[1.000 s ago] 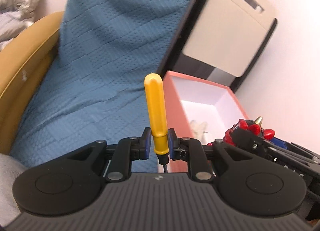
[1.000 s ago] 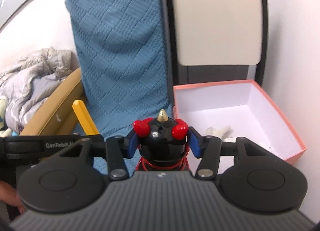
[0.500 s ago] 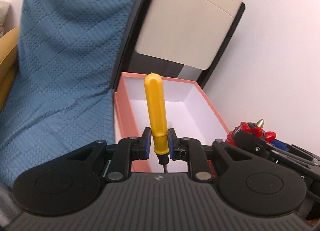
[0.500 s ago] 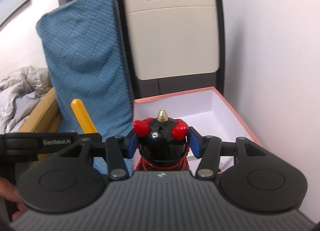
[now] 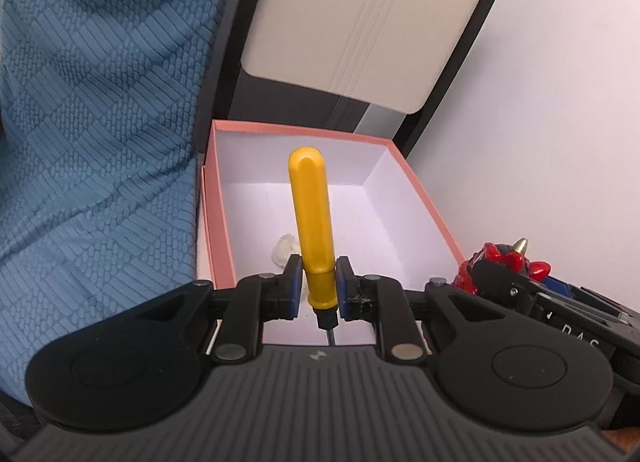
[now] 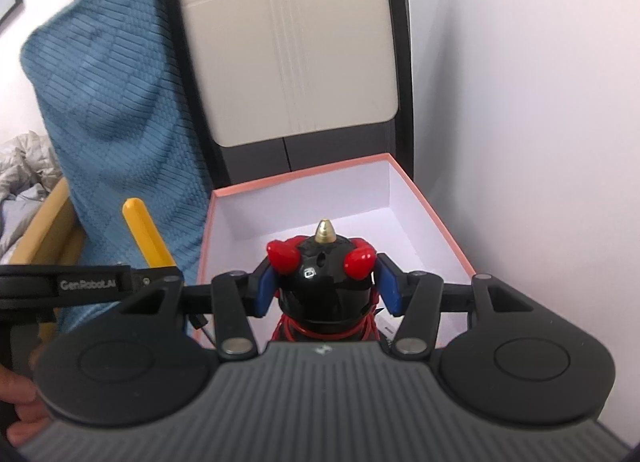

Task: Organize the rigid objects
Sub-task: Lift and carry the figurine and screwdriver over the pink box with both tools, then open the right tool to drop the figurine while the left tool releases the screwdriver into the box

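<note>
My left gripper [image 5: 317, 286] is shut on a yellow-handled screwdriver [image 5: 312, 217], handle pointing up and forward, held over the near end of an open pink box [image 5: 424, 197] with a white inside. A small pale object [image 5: 285, 249] lies on the box floor. My right gripper [image 6: 325, 290] is shut on a black and red toy figure [image 6: 324, 282] with a gold tip, over the near edge of the same box [image 6: 436, 221]. The toy [image 5: 502, 266] shows at right in the left wrist view; the screwdriver [image 6: 146, 232] shows at left in the right wrist view.
A blue quilted blanket [image 5: 92, 109] hangs to the left of the box. A beige and black appliance [image 6: 288, 57] stands behind the box. A white wall [image 6: 528, 101] runs along the right. A yellow chair edge [image 6: 44, 238] and grey bedding [image 6: 20, 169] lie far left.
Both grippers have moved right and forward towards the box, which now sits centred below them. Both still hold their objects.
</note>
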`<state>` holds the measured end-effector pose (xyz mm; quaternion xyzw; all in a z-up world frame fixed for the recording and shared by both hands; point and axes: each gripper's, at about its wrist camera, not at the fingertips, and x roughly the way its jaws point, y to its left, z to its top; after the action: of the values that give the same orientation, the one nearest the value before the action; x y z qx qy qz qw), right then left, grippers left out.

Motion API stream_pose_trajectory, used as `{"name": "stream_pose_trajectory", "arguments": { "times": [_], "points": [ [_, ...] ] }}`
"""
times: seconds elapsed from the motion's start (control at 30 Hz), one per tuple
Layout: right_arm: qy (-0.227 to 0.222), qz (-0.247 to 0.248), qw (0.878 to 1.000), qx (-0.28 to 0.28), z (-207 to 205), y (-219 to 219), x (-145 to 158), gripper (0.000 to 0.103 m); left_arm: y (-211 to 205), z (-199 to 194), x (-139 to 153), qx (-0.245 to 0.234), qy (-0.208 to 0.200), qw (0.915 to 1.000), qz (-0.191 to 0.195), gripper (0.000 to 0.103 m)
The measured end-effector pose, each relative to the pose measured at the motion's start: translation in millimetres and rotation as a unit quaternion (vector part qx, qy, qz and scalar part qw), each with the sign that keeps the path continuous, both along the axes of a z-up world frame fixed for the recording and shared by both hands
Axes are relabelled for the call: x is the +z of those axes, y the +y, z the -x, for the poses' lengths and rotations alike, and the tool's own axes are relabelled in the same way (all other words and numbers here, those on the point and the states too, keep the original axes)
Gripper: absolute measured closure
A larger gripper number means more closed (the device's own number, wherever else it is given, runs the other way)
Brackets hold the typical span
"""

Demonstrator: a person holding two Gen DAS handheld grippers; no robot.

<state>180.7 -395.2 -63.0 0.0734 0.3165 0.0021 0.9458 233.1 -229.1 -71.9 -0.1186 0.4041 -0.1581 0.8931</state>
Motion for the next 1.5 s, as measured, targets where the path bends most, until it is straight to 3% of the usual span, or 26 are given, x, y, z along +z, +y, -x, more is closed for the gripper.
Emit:
{"name": "stream_pose_trajectory", "arguments": {
  "times": [0.53,0.87,1.13,1.3,1.5],
  "points": [
    [0.078,-0.011,0.997,0.013,-72.0,-49.7,-62.8,0.048,-57.2,-75.5,-77.1,-0.013,0.067,0.9973,-0.026,0.082],
    [0.124,-0.023,0.992,0.018,-111.3,-67.1,-110.6,0.048,-65.3,-108.8,-114.6,-0.005,0.096,0.995,-0.028,0.082],
    [0.139,-0.015,0.99,0.008,-123.7,-70.0,-124.7,0.046,-66.4,-114.5,-118.5,0.0,0.092,0.9953,-0.03,0.081],
    [0.129,-0.02,0.991,0.001,-120.5,-73.4,-117.4,0.047,-64.4,-106.3,-106.9,-0.003,0.079,0.9966,-0.024,0.068],
    [0.102,-0.016,0.995,-0.004,-104.5,-71.0,-91.0,0.046,-52.9,-81.9,-78.1,-0.01,0.047,0.9987,-0.015,0.061]
  ]
}}
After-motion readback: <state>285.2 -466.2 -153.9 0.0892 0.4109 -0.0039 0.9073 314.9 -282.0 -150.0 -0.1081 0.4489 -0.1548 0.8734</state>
